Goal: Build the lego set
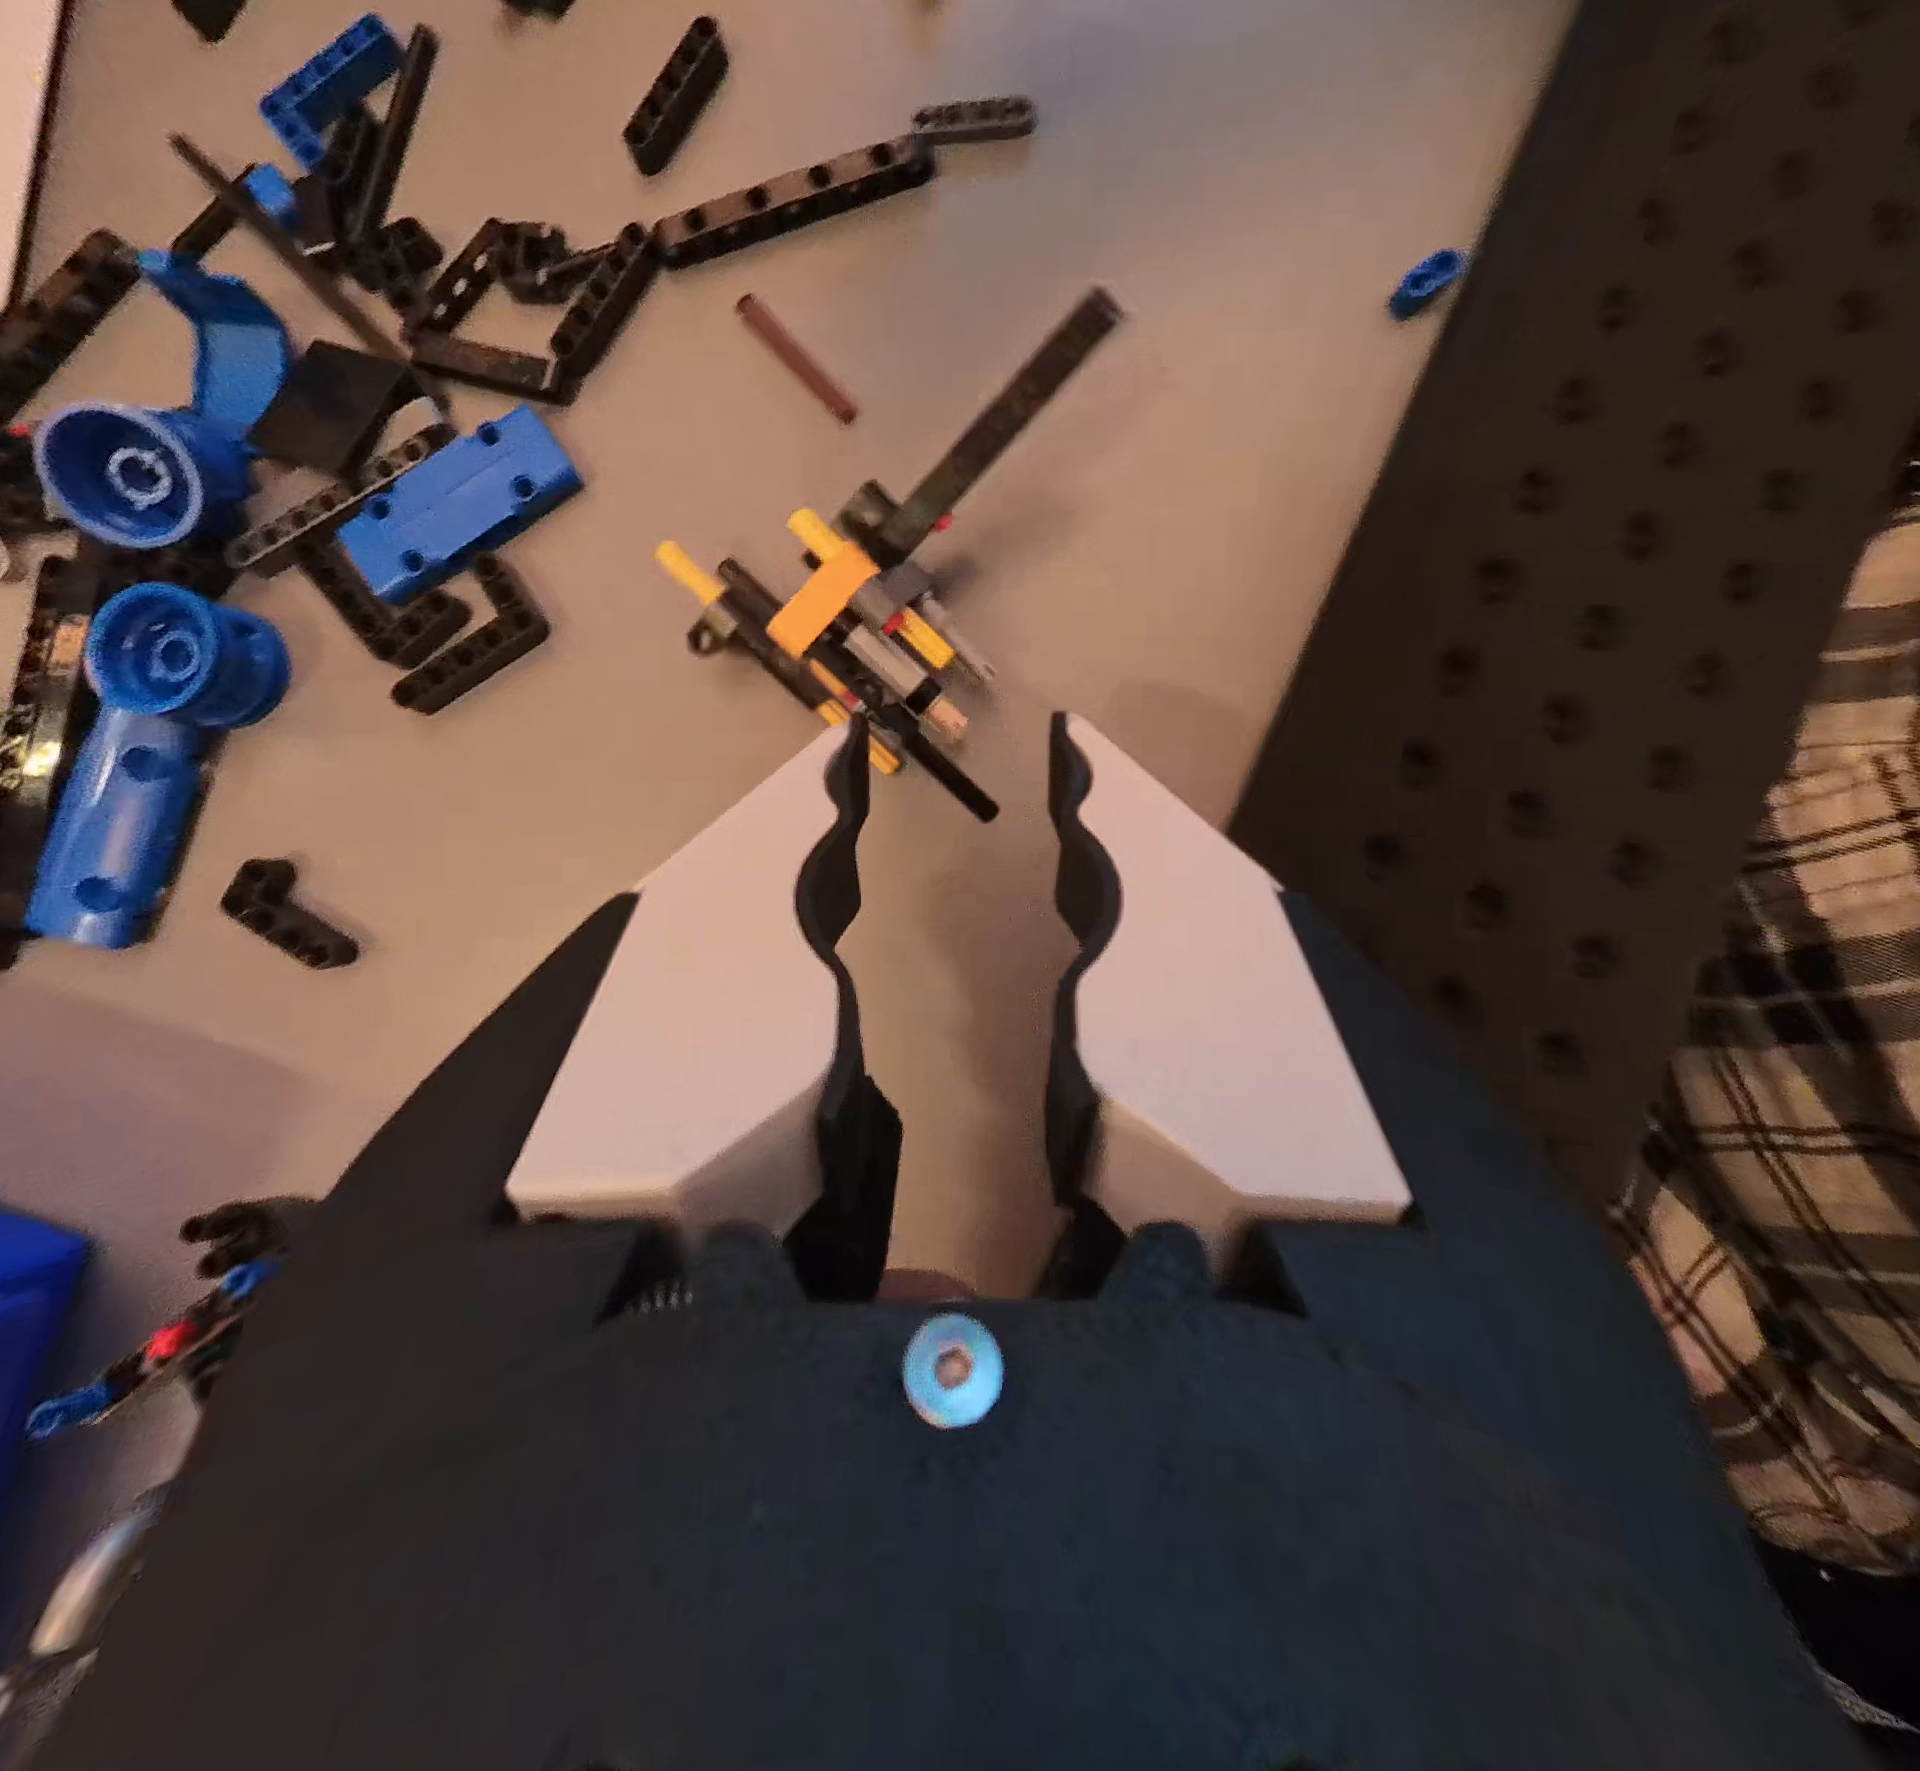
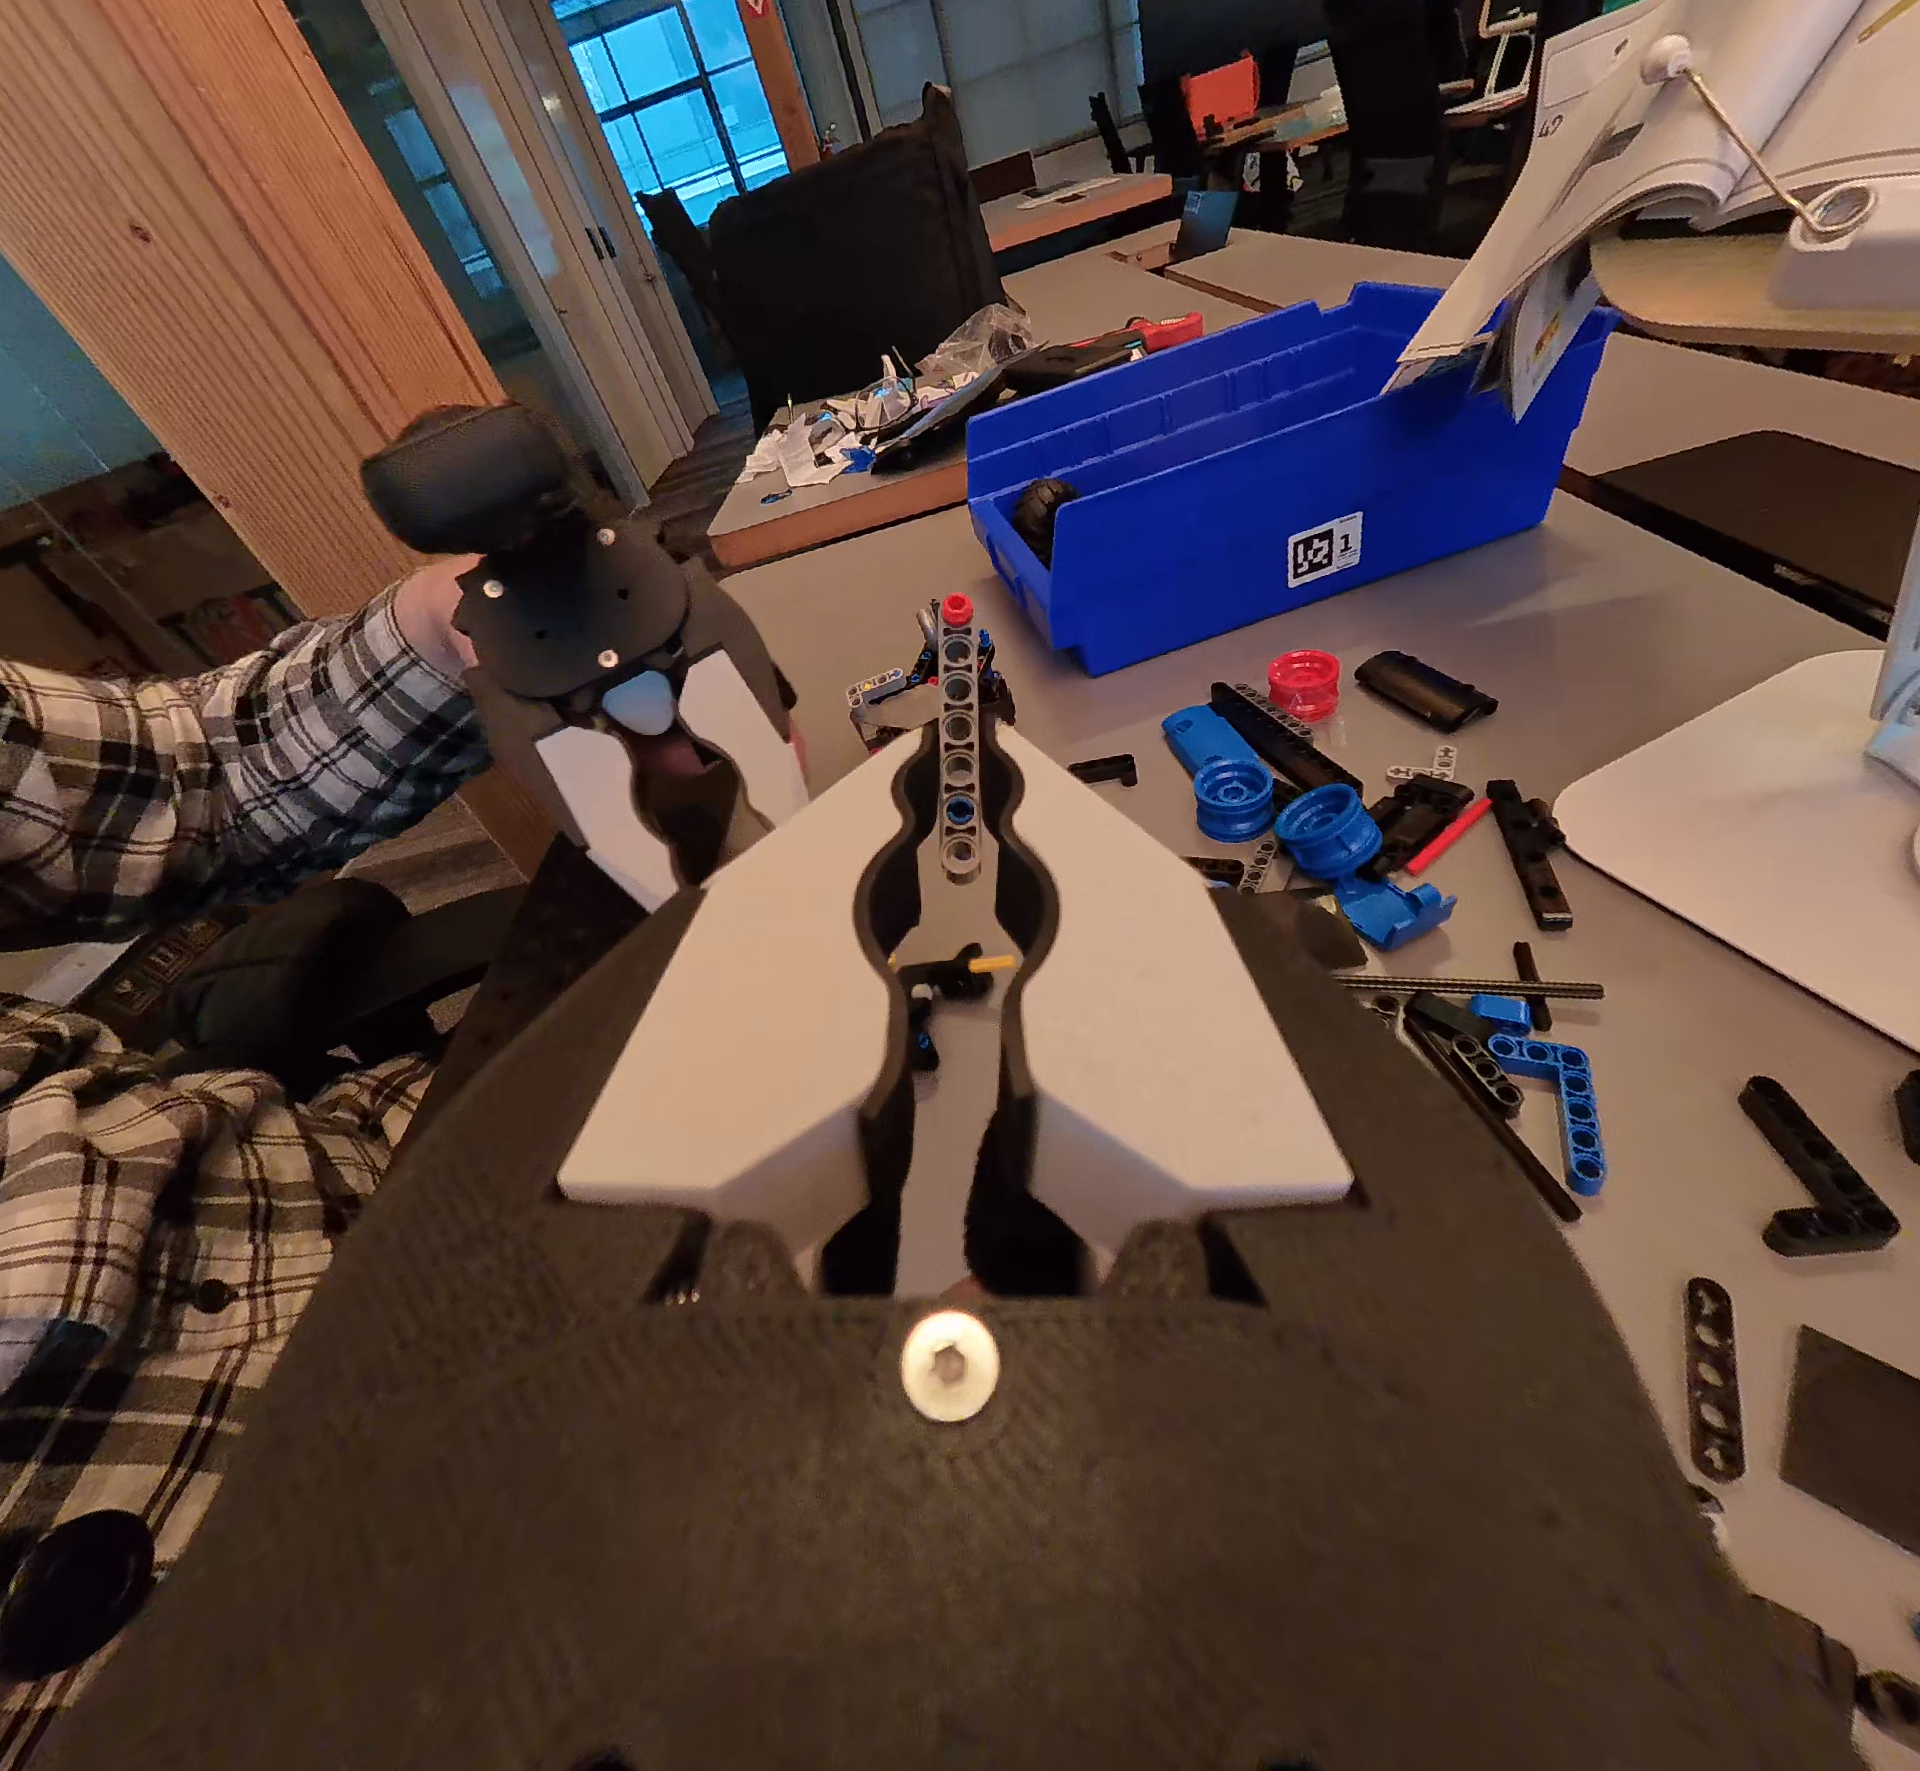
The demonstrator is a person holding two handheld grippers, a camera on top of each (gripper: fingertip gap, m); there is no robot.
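In the left wrist view my left gripper [image 1: 956,729] is open and empty, with its tips just short of a small Lego assembly [image 1: 842,620] lying on the grey table [image 1: 1195,215]. The assembly has yellow pins, an orange piece and a long dark beam. In the right wrist view my right gripper [image 2: 958,745] is shut on an upright grey holed beam [image 2: 958,786] with a red pin [image 2: 956,607] on top. A black sub-assembly [image 2: 899,687] is joined behind it. The left gripper also shows there [image 2: 675,786], open, held by a hand in a plaid sleeve.
Loose black beams, blue wheels [image 1: 120,474] and a brown axle [image 1: 795,358] lie left of the assembly. A black perforated board [image 1: 1662,474] runs along the right. A blue bin [image 2: 1247,516], a red wheel [image 2: 1304,682], a booklet [image 2: 1662,111] on a stand and a white base [image 2: 1714,838] stand beyond. There is about 15 cm between the tips of the two grippers.
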